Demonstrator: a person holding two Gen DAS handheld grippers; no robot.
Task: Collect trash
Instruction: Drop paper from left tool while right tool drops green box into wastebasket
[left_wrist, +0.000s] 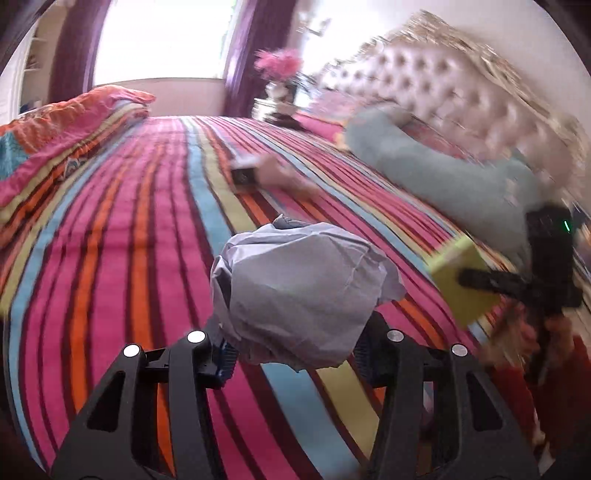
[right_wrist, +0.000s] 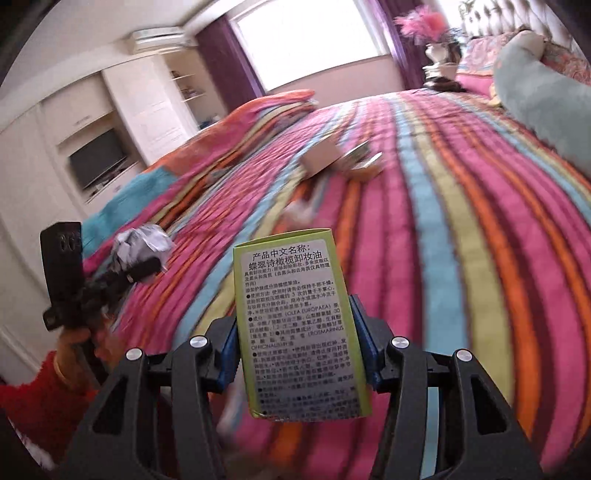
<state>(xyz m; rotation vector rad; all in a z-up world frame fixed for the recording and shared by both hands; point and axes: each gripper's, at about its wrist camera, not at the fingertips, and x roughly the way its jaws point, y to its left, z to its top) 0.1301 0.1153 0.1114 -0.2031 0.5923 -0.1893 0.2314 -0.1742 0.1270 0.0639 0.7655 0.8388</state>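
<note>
Crumpled paper (left_wrist: 299, 295) gripped; green box (right_wrist: 299, 325) upright, gripped.

The bedspread (left_wrist: 147, 221) is showing long stripes of magenta, orange, sky blue, yellow-green and dark maroon. The folded quilt (left_wrist: 55, 129) at the far left is glowing orange and pink with a teal patch. The crumpled paper (left_wrist: 299, 291) is showing pale grey-lilac, its black left tool (left_wrist: 295, 354) wearing blue pads. The carton (right_wrist: 299, 325) in the black right tool (right_wrist: 299, 358) is showing lime green with a grey label of black print. The bolster (left_wrist: 436, 173) is looking dusty teal, the curtains (left_wrist: 70, 48) purple, the flowers (left_wrist: 277, 64) pink, and the tufted headboard (left_wrist: 443, 88) cream.
</note>
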